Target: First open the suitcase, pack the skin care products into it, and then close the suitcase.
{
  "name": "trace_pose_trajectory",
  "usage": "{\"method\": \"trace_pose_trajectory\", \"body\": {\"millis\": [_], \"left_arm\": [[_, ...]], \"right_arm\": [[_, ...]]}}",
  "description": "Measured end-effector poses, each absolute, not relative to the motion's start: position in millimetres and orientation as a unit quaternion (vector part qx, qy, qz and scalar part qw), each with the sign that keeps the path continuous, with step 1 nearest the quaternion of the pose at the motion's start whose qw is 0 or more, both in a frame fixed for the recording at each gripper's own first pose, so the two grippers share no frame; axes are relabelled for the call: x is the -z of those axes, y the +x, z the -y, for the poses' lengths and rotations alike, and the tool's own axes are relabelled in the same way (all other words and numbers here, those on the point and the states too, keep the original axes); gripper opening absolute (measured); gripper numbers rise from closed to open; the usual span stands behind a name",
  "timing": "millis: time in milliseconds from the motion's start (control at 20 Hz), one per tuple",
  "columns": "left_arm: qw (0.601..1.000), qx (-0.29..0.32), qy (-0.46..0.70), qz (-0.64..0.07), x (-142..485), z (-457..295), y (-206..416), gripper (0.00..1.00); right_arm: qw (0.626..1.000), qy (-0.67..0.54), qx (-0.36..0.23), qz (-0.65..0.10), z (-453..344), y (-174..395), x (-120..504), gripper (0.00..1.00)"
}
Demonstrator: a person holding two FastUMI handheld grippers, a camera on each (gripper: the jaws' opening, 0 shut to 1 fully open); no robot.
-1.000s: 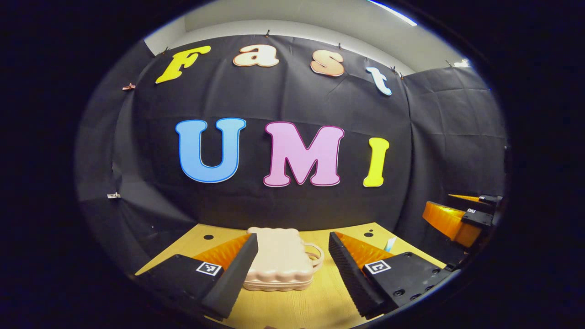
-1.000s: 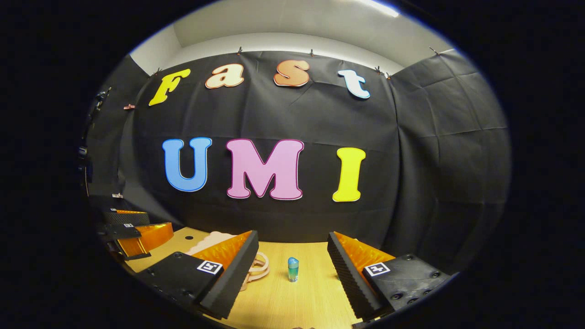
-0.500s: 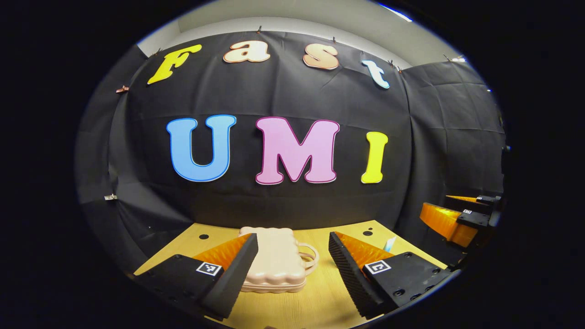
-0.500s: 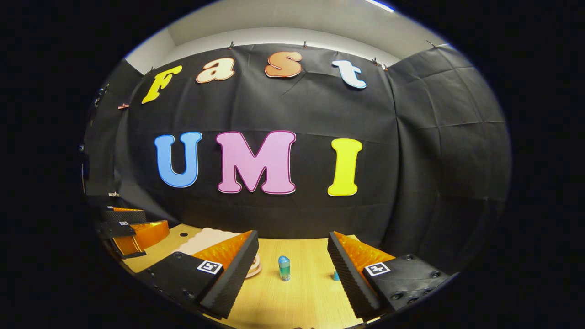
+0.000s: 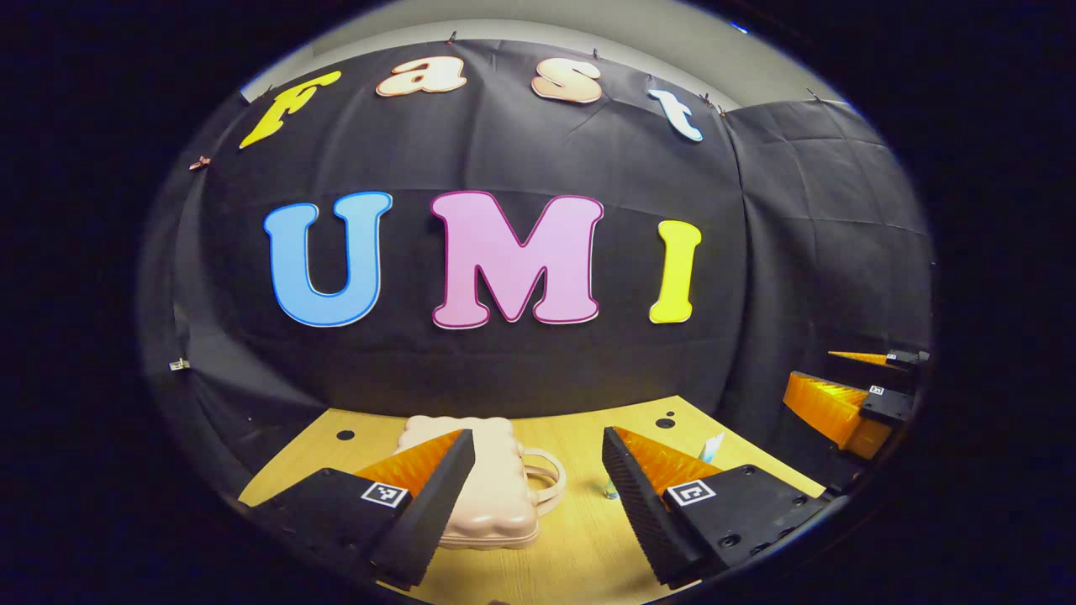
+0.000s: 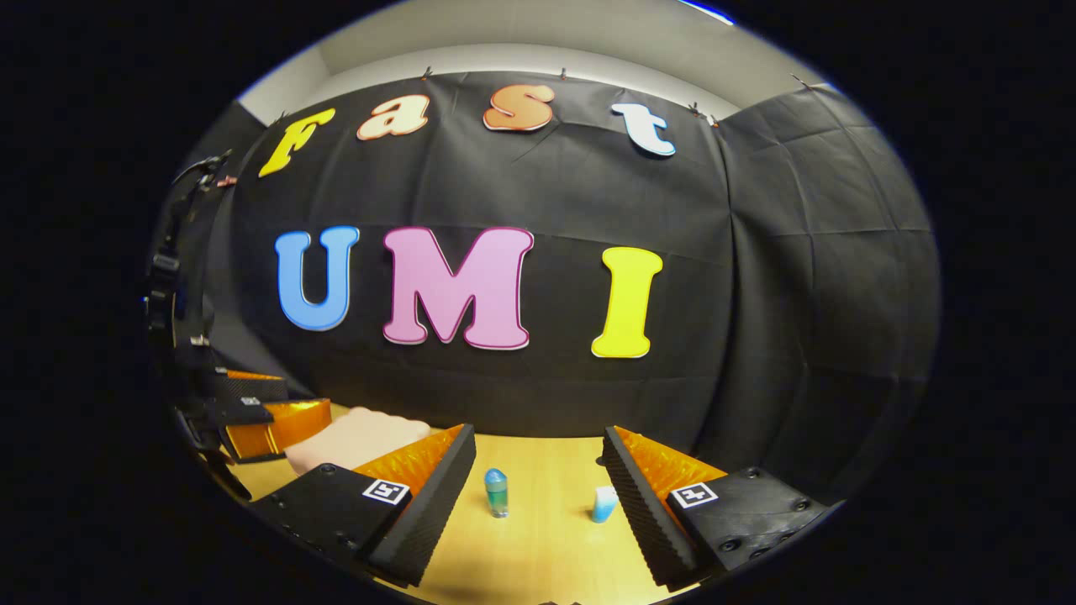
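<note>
On the wooden table, the closed suitcase (image 5: pixel 492 487) lies just ahead of my open left gripper (image 5: pixel 538 496), handle to the right; my right gripper (image 6: pixel 538 496), also open, faces two small bottles (image 6: pixel 496 492).

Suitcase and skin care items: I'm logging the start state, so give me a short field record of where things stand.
suitcase: closed, lying flat on the wooden table, handle toward the right of the left gripper view
blue-green bottle: upright on the table
pale blue container: on the table, apart from the bottle
left gripper: open, holding nothing
right gripper: open, holding nothing
</note>
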State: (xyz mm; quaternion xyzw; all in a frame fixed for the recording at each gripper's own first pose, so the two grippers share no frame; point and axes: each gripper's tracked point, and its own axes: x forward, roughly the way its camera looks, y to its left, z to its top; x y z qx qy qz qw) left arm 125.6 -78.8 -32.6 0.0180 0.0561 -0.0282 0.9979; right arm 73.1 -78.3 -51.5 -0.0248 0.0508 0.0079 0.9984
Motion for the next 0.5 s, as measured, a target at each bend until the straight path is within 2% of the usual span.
{"method": "trace_pose_trajectory", "body": {"millis": [200, 400, 500], "left_arm": [[0.990, 0.050, 0.000, -0.132, 81.2, 105.2, 197.8, 0.93], [0.976, 0.039, 0.004, -0.213, 144.7, 115.4, 260.5, 0.88], [0.966, 0.031, 0.011, -0.256, 176.7, 116.8, 284.7, 0.82]], "right_arm": [[0.997, 0.001, -0.007, -0.077, 102.3, 93.5, 75.5, 0.96], [0.994, 0.024, 0.000, -0.111, 127.3, 115.0, 102.6, 0.96], [0.991, 0.030, -0.004, -0.129, 131.5, 121.9, 112.8, 0.96]]}}
